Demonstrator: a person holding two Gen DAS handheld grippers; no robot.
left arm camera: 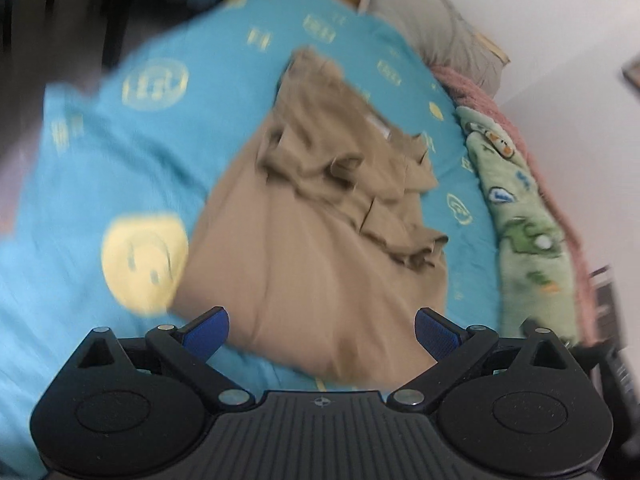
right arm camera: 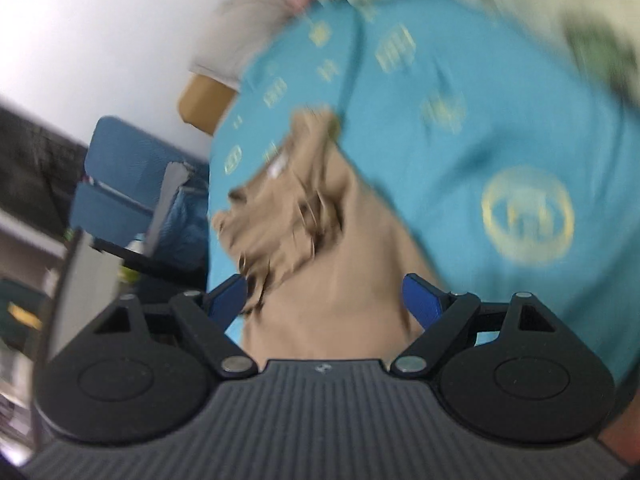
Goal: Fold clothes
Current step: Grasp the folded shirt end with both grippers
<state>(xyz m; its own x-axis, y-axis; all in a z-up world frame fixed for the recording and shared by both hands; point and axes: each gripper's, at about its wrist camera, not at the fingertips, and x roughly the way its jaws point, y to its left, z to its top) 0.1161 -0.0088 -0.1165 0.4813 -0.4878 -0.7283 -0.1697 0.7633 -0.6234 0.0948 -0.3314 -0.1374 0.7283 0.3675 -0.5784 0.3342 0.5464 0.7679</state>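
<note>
A big blue sheet with yellow smiley faces covers the bed. On it lies a tan piece of clothing, flat near the tongs and bunched up at its far end. A green blanket with cartoon shapes runs along the bed's edge. The left tongs are wide open over the tan cloth and hold nothing. The right tongs are wide open too, with nothing in them. Both pictures are blurry.

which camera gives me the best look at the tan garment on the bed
The left wrist view: the tan garment shows nearly whole on the blue sheet, creases readable. The right wrist view shows it blurrier, its near end hidden behind the claw body.
</note>
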